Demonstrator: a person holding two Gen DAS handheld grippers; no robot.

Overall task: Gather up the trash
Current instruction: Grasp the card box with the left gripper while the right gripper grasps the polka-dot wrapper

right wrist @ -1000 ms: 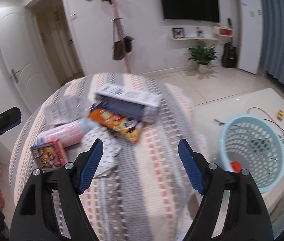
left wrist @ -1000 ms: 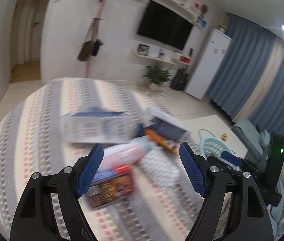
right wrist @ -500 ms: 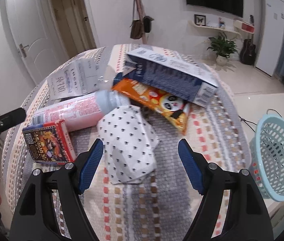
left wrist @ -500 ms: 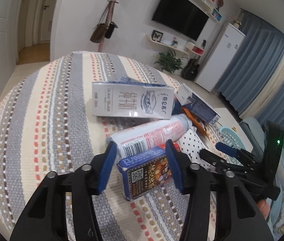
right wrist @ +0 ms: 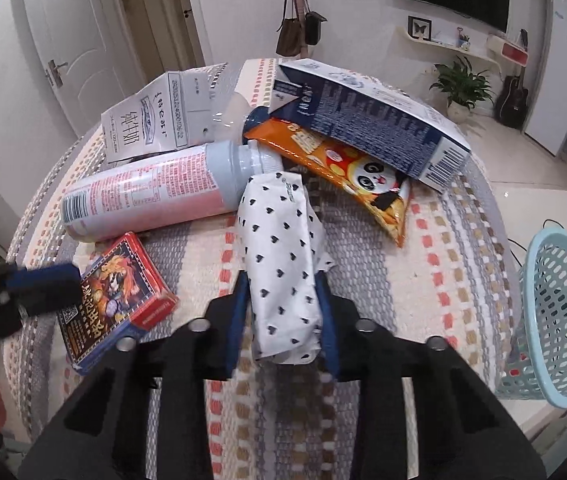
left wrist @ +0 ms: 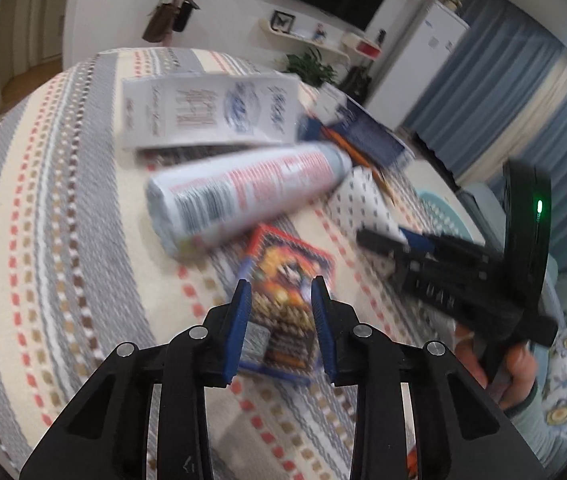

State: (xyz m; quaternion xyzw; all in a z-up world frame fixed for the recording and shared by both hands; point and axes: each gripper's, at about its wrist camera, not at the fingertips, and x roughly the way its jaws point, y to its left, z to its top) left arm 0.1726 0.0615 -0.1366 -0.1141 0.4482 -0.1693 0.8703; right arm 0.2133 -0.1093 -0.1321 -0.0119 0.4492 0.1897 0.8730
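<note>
A small colourful card box point(left wrist: 287, 264) lies on the striped tablecloth point(left wrist: 63, 240). My left gripper point(left wrist: 279, 300) has its closing jaws on the box's two sides, with the blue pads touching it. To its right, a white packet with black hearts point(right wrist: 279, 232) lies between the closing jaws of my right gripper point(right wrist: 283, 296), and the pads pinch its near end. Both items rest on the cloth. In the right wrist view the left gripper's fingertip point(right wrist: 43, 280) sits on the card box point(right wrist: 119, 292).
A pink spray bottle point(right wrist: 147, 188), a white milk carton point(right wrist: 155, 120), a dark blue carton point(right wrist: 367, 120) and an orange panda snack bag point(right wrist: 347, 168) lie behind. A light blue basket point(right wrist: 559, 300) stands on the floor to the right. A hand point(left wrist: 515, 368) holds the right gripper.
Both grippers came down to the table and their jaws narrowed: the left around the card box, the right around the heart-print packet.
</note>
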